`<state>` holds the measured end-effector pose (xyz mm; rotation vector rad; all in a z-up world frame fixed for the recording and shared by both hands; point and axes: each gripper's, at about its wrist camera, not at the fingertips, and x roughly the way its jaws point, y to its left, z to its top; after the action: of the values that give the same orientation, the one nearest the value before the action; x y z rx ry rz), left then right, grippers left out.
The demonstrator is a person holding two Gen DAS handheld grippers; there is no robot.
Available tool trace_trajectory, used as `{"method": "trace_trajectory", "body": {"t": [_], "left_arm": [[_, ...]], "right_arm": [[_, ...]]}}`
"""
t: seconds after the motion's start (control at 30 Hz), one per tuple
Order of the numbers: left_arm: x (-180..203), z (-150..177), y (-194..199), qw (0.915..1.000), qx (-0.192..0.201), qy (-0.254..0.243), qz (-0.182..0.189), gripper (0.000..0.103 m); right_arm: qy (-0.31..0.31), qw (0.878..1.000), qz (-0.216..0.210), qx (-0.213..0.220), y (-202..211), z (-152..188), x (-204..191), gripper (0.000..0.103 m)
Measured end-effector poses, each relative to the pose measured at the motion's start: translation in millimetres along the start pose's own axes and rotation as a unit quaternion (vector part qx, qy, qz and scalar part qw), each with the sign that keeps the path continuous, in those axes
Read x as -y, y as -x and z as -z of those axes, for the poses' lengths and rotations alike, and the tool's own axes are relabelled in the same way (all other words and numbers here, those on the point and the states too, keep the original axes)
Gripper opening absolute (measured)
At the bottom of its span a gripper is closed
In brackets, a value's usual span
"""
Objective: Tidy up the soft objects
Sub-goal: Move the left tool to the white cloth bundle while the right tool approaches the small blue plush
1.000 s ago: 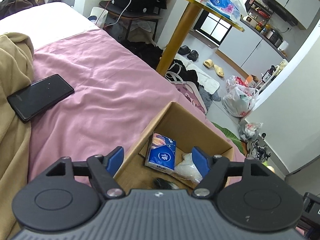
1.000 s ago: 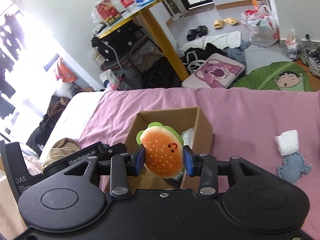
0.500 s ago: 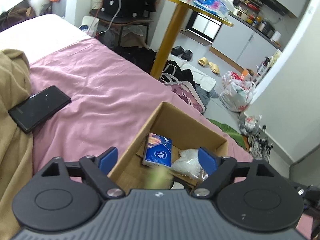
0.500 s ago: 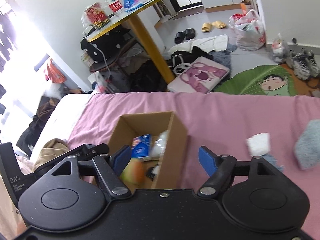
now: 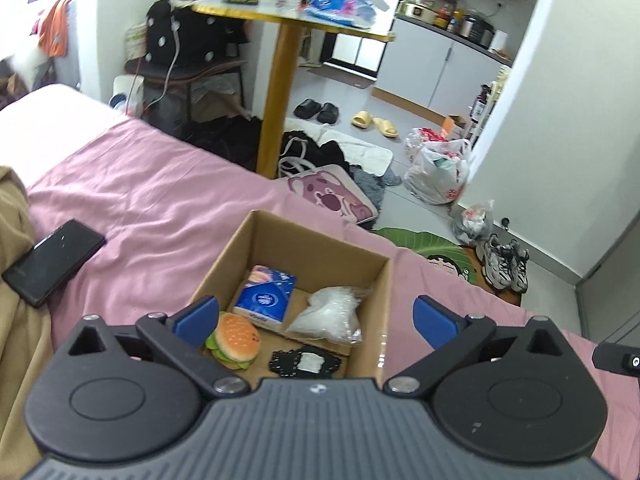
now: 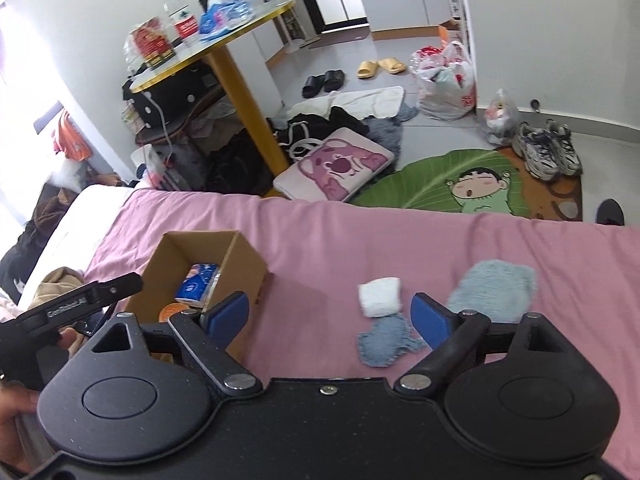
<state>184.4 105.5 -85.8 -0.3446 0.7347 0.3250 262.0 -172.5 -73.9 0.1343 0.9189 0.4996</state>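
Observation:
An open cardboard box (image 5: pixel 362 254) (image 6: pixel 250 264) sits on the pink bedsheet. Inside lie a plush burger (image 5: pixel 236 340), a blue tissue pack (image 5: pixel 266 296) (image 6: pixel 198 284), a clear plastic bag (image 5: pixel 332 314) and a black lacy piece (image 5: pixel 304 362). My left gripper (image 5: pixel 316 318) hovers open above the box with nothing in it. My right gripper (image 6: pixel 330 318) is open and empty over the sheet, just right of the box. Beyond its right finger lie a white folded cloth (image 6: pixel 380 296), a small blue-grey cloth (image 6: pixel 384 342) and a fluffy pale blue cloth (image 6: pixel 494 286).
A black phone (image 5: pixel 54 260) rests on the sheet by a tan blanket (image 5: pixel 16 320). A hand (image 6: pixel 16 404) holds the left gripper's body at lower left. Past the bed edge stand a gold-legged table (image 5: pixel 280 92), bags, shoes and a green leaf rug (image 6: pixel 444 184).
My right gripper opened and dropped the plush burger into the box, then swung right toward the cloths. The left gripper opened wider and pulled back from the box.

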Motion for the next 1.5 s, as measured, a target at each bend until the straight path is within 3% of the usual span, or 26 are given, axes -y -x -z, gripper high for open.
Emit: {"method": "trace_trajectory", "body": {"t": [0.47,0.9,1.1,1.5], "left_arm": [[60,10,14,0.9990,0.001,-0.041,0.015,0.102],[128,29,7,0.9963,-0.022,-0.076,0.033,0.102],[148,35,-5,0.9947,-0.028,-0.090,0.041,0.102],[166,37,-48,0.9909,-0.066,-0.105,0.052,0.097]], "right_arm": [[-0.036,0.999,-0.019,0.014,11,7,50,0.096],[-0.129,0.991,-0.021,0.037,13,11,106,0.095],[-0.155,0.987,-0.037,0.026,6,18,120,0.093],[-0.192,0.978,-0.074,-0.037,-27,32,128,0.078]]}}
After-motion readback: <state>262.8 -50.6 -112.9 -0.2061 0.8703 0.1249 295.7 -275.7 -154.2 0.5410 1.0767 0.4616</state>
